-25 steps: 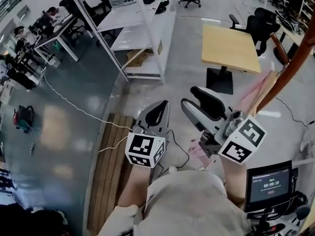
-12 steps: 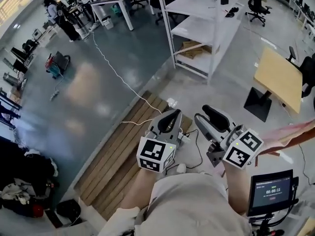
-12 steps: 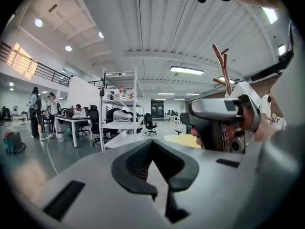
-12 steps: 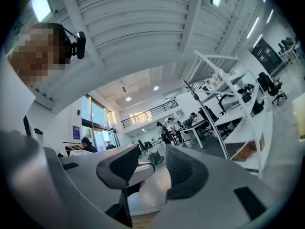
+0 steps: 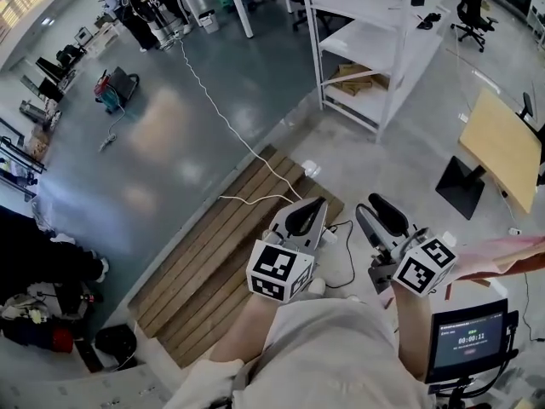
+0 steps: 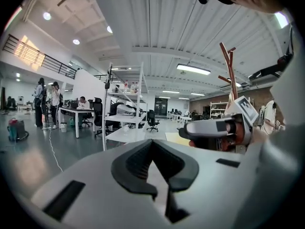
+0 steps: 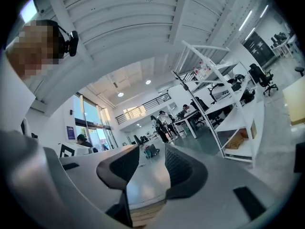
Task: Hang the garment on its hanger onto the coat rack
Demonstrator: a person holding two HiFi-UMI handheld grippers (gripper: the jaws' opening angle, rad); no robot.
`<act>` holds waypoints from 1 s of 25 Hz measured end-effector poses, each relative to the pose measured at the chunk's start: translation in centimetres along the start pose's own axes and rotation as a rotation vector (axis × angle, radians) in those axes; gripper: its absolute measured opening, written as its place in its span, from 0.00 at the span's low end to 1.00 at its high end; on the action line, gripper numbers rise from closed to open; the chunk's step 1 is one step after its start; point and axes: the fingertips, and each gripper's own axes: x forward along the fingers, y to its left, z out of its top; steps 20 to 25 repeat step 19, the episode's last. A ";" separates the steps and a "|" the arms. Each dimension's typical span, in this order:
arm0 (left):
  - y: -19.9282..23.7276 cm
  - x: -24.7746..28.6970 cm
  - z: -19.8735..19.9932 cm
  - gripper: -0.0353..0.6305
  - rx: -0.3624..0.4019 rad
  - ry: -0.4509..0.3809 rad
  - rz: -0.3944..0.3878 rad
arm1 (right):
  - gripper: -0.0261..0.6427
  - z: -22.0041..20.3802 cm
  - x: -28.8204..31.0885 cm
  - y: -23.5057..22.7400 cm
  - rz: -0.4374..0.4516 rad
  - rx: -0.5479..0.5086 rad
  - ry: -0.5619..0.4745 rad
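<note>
1. Left gripper (image 6: 152,151): the jaws are being held clenched, tip against tip, with nothing between them.
2. Right gripper (image 7: 152,159): the jaws are being held parted. Only floor is being seen through the gap, so nothing is being gripped.
3. Both grippers are being carried side by side in front of the person's body. They are being pointed out over the planks (image 5: 213,258).
4. Garment (image 5: 507,258): pink fabric is being shown only at the right edge of the head view, beyond the right gripper and apart from both. No hanger is being made out, and whether the fabric is being borne by the rack cannot be told.
5. Rack (image 6: 230,66): a brown branched post is being seen in the left gripper view, behind the right gripper.
6. Stage, as judged: the scene is being matched equally by a garment waiting to be fetched and by one hung and let go.
7. Risks, as judged:
   - The garment is being kept at the margin of sight, so a turn or reach toward it could be misjudged and the fabric or rack knocked.
   - The monitor (image 5: 464,337) is being kept just beside the right forearm and could be struck by a swing.
   - A foot could be caught on the plank edges.
</note>
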 end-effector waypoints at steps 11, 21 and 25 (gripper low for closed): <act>-2.7 2.4 -1.7 0.06 0.036 0.044 -0.085 | 0.31 -0.4 -1.6 -1.7 -0.029 0.008 -0.035; -3.9 4.0 -2.1 0.06 0.058 0.050 -0.129 | 0.31 -0.4 -2.2 -2.9 -0.056 -0.011 -0.050; -3.9 4.0 -2.1 0.06 0.058 0.050 -0.129 | 0.31 -0.4 -2.2 -2.9 -0.056 -0.011 -0.050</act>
